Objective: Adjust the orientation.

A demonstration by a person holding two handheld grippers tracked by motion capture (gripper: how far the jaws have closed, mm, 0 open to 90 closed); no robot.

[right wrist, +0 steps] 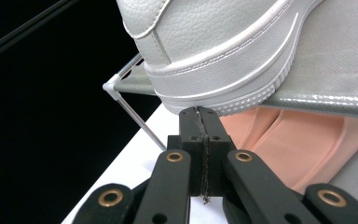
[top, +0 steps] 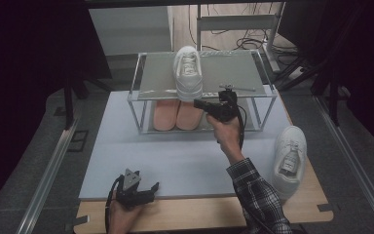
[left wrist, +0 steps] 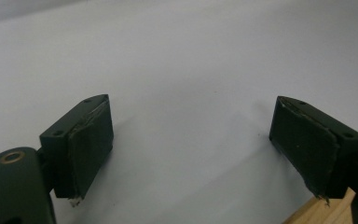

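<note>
Nearest the camera, the left gripper (top: 143, 191) is sitting at the near edge of the white board (top: 175, 156), jaws spread wide with nothing between them, just bare board under the pads (left wrist: 91, 140).

The right gripper (top: 198, 104) is reaching over to the rack (top: 141, 87) at the far side, and its jaws are clenched tight together, pads flush, holding nothing. In the right gripper view the closed tips are sitting right at the sole of the white sneaker (right wrist: 223, 51), looking like they're touching or almost touching its heel end. That sneaker (top: 189, 72) is standing on the rack's top shelf, heel hanging slightly over the near edge.

Honestly, what's worrying me: with the heel already poking past the shelf edge, a sideways nudge from those shut tips could be tipping it off, or twisting it crooked.

As for what's holding what: the rack's lower level is holding a pair of peach insoles (top: 177, 114), lying side by side. The other white sneaker (top: 288, 158) is sitting on the table at the near right, well apart from the rack.
</note>
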